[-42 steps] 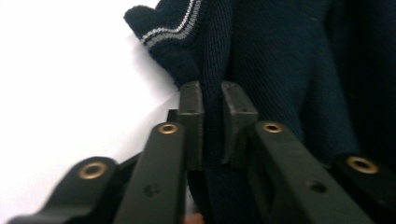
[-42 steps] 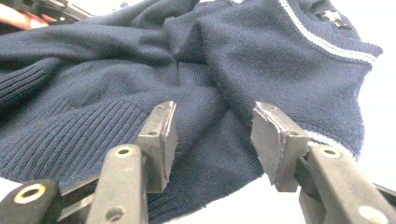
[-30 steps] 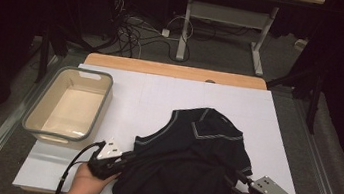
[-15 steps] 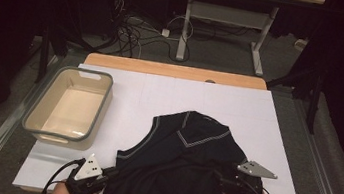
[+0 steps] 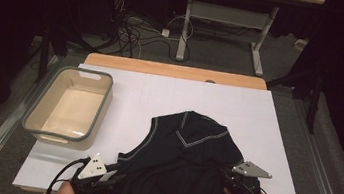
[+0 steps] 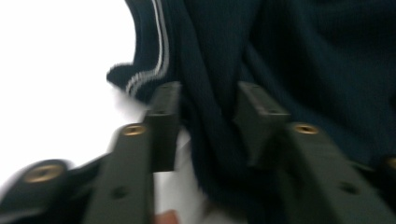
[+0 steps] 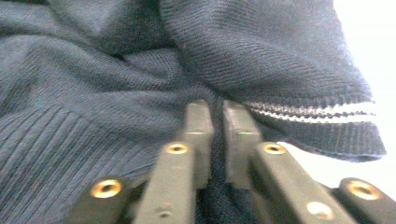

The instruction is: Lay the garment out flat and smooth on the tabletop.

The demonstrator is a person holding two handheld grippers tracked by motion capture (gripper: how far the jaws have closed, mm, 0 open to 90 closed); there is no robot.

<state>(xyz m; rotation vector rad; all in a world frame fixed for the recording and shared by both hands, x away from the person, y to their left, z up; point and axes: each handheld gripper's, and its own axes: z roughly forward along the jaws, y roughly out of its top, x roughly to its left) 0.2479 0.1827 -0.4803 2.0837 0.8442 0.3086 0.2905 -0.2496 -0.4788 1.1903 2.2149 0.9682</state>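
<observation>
At the near edge of the table (image 5: 268,115), the left gripper (image 5: 111,182) has just let its jaws spread: in the left gripper view they stand apart with a thick fold of the dark knit vest (image 6: 289,60) running loosely between them, the pads off the cloth. A second ago this gripper lay a little farther up the table, tight on the vest's left edge; now it sits low at the near-left corner of the garment. The right gripper (image 5: 227,177) has just closed its jaws, and in the right gripper view they pinch a ridge of ribbed knit, just beside the white-striped trim (image 7: 322,112). So the grip has passed from left side to right: my reading is that the person is re-gripping the vest to straighten or fold it, with the left side freed for a fresh hold.

Both hands come in from the bottom edge, each gripper lying low and nearly level, pointing inward at the garment. The vest has been dragged nearer since a second ago; it lies bunched across the near middle of the white table, V-neck (image 5: 200,133) toward the far side. Farther off at the left, the beige tub (image 5: 35,124) stands apart from the vest.
</observation>
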